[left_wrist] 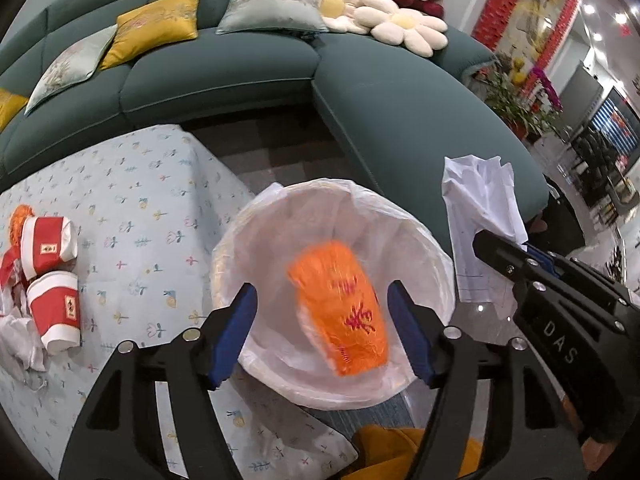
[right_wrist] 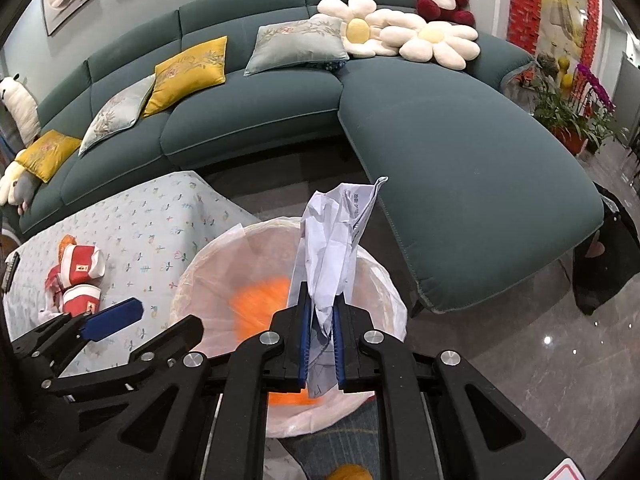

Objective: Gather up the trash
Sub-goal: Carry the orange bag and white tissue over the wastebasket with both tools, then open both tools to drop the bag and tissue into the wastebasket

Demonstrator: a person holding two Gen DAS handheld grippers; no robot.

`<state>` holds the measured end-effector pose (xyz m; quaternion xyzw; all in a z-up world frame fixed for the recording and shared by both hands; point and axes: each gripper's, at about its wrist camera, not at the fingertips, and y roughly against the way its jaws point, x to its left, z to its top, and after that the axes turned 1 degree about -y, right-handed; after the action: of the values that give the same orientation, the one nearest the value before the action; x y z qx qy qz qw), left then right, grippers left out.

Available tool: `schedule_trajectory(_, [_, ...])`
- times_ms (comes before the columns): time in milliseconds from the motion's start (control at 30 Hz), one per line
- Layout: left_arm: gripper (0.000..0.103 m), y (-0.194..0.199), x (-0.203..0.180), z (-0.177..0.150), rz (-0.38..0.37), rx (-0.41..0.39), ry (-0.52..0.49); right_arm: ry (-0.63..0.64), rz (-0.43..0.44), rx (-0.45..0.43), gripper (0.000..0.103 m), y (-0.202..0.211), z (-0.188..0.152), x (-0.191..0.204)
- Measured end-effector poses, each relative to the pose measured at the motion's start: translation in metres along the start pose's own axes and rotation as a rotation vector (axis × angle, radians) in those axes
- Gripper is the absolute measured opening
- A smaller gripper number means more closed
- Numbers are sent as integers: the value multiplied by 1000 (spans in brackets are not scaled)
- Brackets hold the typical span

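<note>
With the bin [left_wrist: 332,292] below both tools, the right gripper [right_wrist: 322,344], jaws clamped on the paper [right_wrist: 336,248], should centre over it before releasing, while only the left view shows the spread-jawed left gripper [left_wrist: 322,332] empty and the orange wrapper [left_wrist: 344,308] blurred between them, cups [left_wrist: 50,276] at nine o'clock.

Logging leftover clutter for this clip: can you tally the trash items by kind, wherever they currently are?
Red-and-white paper cups on the floral tablecloth: 2
Orange printed wrapper in the white-lined bin: 1
Crumpled white paper sheet in the right gripper: 1
Crumpled white tissue beside the cups: 1
Total: 5
</note>
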<state>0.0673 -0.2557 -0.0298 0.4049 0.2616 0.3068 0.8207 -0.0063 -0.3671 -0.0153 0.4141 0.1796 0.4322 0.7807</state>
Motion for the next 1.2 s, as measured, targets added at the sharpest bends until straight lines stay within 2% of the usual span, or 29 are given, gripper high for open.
schedule_trajectory(167, [64, 5, 15, 0, 28, -7, 24, 9, 4, -12, 15, -2, 7, 9])
schedule_trajectory(233, [65, 10, 23, -2, 45, -15, 40, 16, 4, -17, 23, -3, 10, 14])
schedule_trajectory(300, [65, 15, 29, -5, 50, -20, 56, 22, -1, -32, 43, 0, 12, 19])
schedule_trajectory(333, [66, 18, 34, -6, 59, -22, 65, 27, -6, -44, 48, 3, 14, 23])
schedule_trajectory(567, [79, 47, 65, -20, 153, -73, 95, 49, 11, -74, 61, 23, 16, 50])
schedule_trajectory(833, [79, 84, 120, -43, 236, -96, 183, 131, 76, -71, 66, 45, -4, 115])
schedule_trajectory(1000, [80, 107, 160, -65, 305, -104, 257, 189, 117, -56, 67, 52, -20, 157])
schedule_trajectory(1067, [83, 115, 178, -74, 340, -100, 291, 208, 134, -45, 67, 54, -29, 174])
schedule_trajectory(1200, [84, 130, 213, -90, 411, -110, 356, 231, 168, -16, 67, 54, -45, 204])
